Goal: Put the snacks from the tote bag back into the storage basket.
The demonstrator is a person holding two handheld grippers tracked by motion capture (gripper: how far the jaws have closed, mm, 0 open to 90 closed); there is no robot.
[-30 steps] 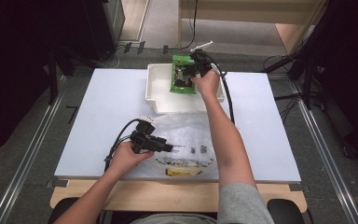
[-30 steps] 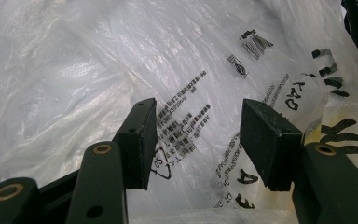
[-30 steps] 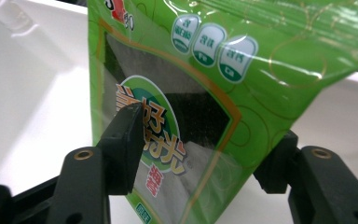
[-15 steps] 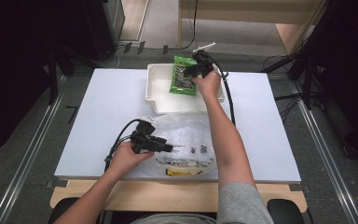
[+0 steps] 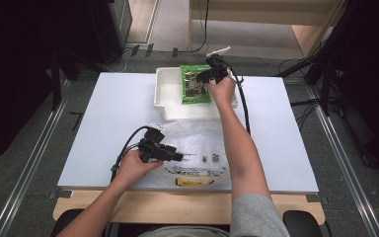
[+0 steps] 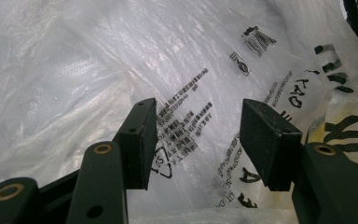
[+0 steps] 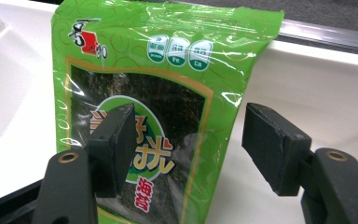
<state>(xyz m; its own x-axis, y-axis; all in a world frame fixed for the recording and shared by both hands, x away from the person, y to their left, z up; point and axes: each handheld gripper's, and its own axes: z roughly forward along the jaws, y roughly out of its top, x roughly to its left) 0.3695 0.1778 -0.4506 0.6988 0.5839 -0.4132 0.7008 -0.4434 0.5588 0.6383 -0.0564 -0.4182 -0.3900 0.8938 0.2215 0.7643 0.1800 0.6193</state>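
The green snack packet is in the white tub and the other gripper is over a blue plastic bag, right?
Not quite. The green snack packet is in the white tub, near the right gripper, but the plastic bag under the left gripper is clear with black print, not blue. The left gripper view shows this best.

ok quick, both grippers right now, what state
left gripper: open over the clear plastic bag, gripping nothing
right gripper: jaws just opening, green seaweed packet between them, not pinched
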